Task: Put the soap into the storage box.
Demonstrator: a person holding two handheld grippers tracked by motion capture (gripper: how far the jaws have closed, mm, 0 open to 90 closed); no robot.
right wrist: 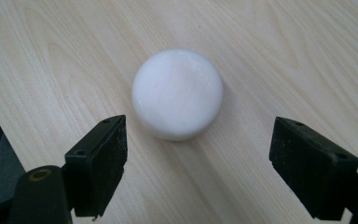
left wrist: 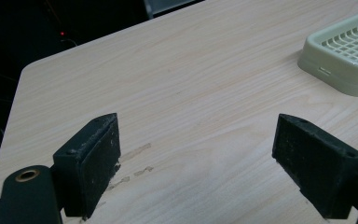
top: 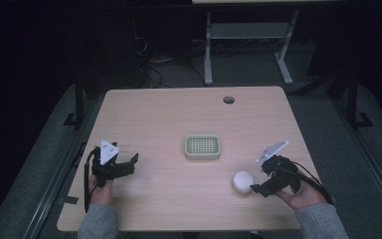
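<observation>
The work seems at its start: the soap (right wrist: 177, 93) is not yet gripped. It lies on the bench (top: 169, 114), near the tray (top: 202, 147). The right claw (right wrist: 198, 163) is wide open just before it and holds nothing. The left claw (left wrist: 196, 163) is also wide open and empty. The soap is white, round and smooth, with a domed top.

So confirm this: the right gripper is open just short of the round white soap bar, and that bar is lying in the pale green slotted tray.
Not quite: the round white soap bar lies on the bare wooden table, apart from the pale green slotted tray, as the high view shows. The right gripper is open just short of it.
</observation>
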